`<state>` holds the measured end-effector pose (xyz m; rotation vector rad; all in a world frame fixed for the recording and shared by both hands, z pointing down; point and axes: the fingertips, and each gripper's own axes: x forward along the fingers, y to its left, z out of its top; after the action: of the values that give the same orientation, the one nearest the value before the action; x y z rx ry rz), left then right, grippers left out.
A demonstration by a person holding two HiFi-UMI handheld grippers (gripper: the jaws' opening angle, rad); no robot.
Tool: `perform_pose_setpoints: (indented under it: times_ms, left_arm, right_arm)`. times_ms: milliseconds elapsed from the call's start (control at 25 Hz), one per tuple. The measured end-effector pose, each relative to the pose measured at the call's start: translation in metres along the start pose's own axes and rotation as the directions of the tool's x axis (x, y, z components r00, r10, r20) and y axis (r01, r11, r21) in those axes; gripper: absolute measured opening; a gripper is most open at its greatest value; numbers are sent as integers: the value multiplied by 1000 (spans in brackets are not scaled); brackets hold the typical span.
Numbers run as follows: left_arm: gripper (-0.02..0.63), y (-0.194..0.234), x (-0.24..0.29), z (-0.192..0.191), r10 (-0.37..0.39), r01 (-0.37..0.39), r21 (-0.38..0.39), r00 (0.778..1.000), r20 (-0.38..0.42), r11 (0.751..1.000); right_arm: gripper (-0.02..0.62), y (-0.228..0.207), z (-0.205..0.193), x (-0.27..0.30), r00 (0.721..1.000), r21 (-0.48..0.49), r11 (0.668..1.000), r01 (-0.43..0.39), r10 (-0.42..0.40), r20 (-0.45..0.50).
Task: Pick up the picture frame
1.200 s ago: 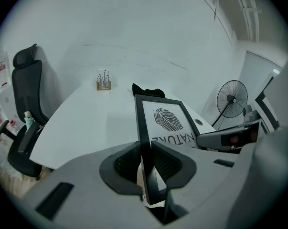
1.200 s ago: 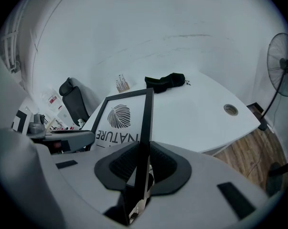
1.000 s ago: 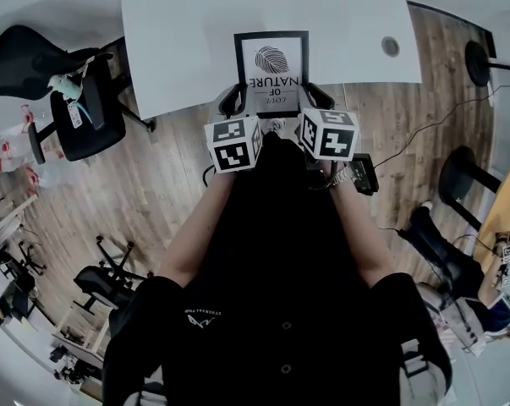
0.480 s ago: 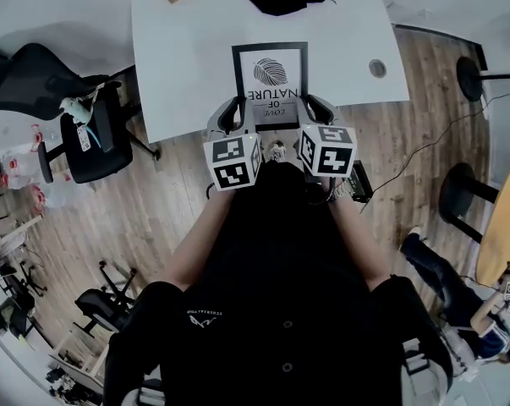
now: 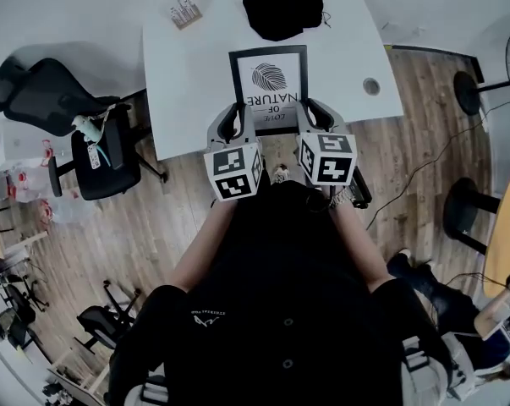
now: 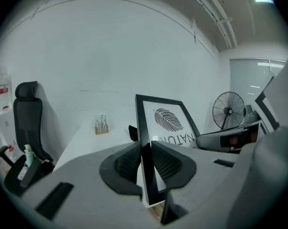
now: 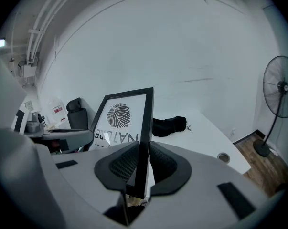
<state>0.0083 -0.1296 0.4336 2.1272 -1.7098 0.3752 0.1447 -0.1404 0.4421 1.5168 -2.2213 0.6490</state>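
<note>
The white counter fills the upper part of the head view. A black chair stands at its left end and a pedestal fan stands on the wood floor beyond its right end. The frame, black-edged with a leaf print facing up, is held off the counter above its near edge, tilted so that the far edge sits higher. The left claw is clamped on the frame's left rail near the lower corner, with both jaws pressed against it. The right claw is clamped the same way on the right rail. A black cloth lies on the counter just beyond the frame. A small holder stands near the far left corner, well apart from the frame.
</note>
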Motion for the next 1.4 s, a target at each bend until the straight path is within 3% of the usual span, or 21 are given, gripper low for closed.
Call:
perform_pose_setpoints:
  times_ms: [240,520,840,1160,1400]
  left_arm:
    - [75,-3,-10,20,12,-12,4,998,64,1000]
    - [75,-5,-23,52,12,-15,17,987,162,1000]
    - [75,-4,-42,90,8,-26,56,955,298,998]
    - [75,-9,-65,109,9,-58,103,902,431,993]
    - [75,-8,-66,105,5,-56,97,888,460,994]
  right_arm:
    - [69,5,24,-16,997,-60,998,7,-2,83]
    - [67,9,54,-27,987,-63,998,4,6,158]
    - [67,21,90,-44,960,-97,995,-2,29,279]
    - [67,30,108,-65,915,-123,992,5,45,400]
    - [67,31,106,-66,899,-147,989,1,63,433]
